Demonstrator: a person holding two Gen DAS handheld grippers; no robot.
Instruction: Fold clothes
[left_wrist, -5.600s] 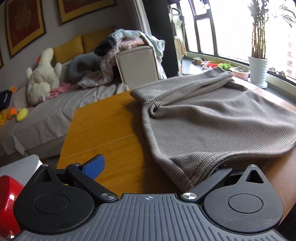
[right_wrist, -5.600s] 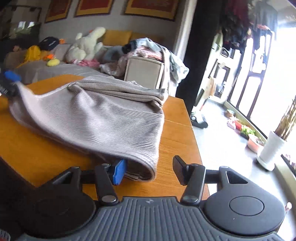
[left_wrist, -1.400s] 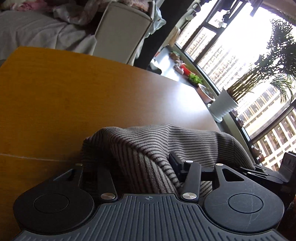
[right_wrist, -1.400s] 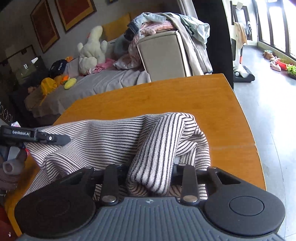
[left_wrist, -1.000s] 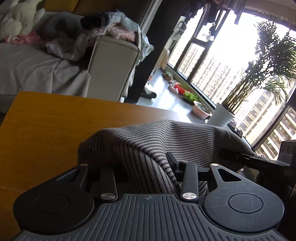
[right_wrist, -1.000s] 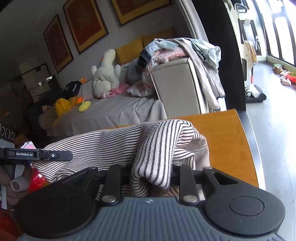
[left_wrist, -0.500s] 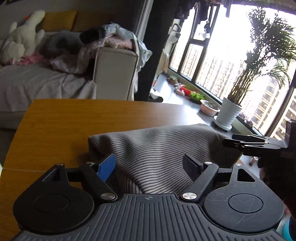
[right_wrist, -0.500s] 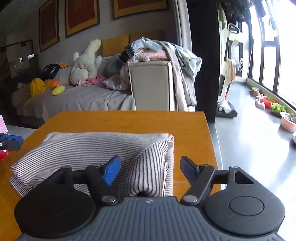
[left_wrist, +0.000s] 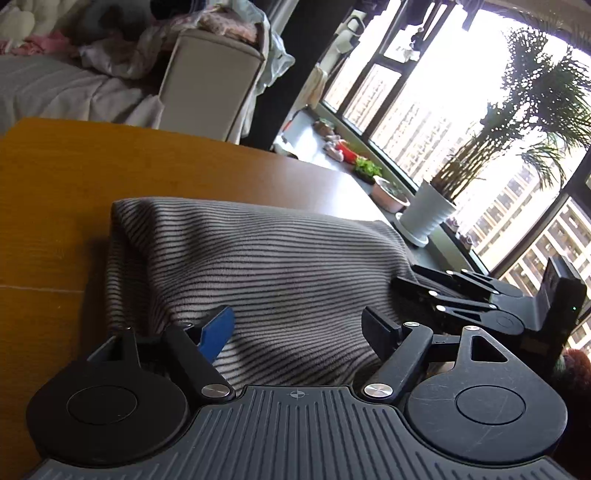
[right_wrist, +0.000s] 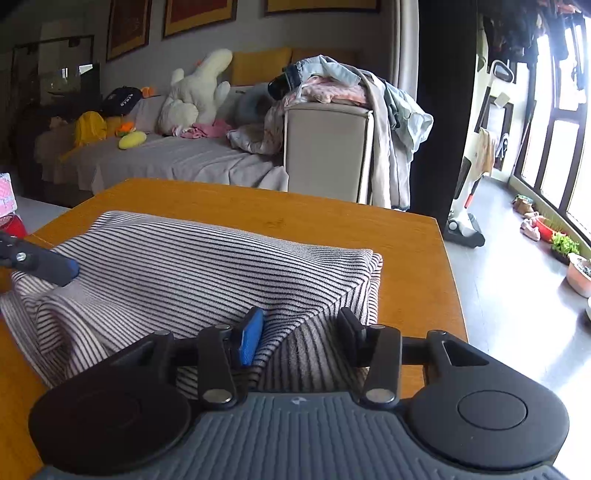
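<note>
A grey garment with thin dark stripes (left_wrist: 258, 266) lies folded in a thick rectangle on the wooden table (left_wrist: 55, 177). My left gripper (left_wrist: 297, 330) is open and sits low over the garment's near edge, the cloth lying between and under its fingers. My right gripper (right_wrist: 300, 334) is also open, its fingers fairly close together over a diagonal fold at the corner of the garment (right_wrist: 207, 273). Each gripper shows in the other's view: the right gripper (left_wrist: 461, 295) at the cloth's right end, the left gripper (right_wrist: 40, 264) at its left end.
The table (right_wrist: 406, 236) ends just right of the garment, with floor beyond. Behind it stand a sofa (right_wrist: 177, 158) with plush toys and an armchair (right_wrist: 328, 147) piled with clothes. A potted plant (left_wrist: 428, 218) stands by the windows. A red object (right_wrist: 13, 225) sits off the table's left edge.
Both grippers held the garment a second ago, then let go. Since then the garment rests flat on the table. The right fingers have drawn closer together and the left gripper has tilted and moved nearer.
</note>
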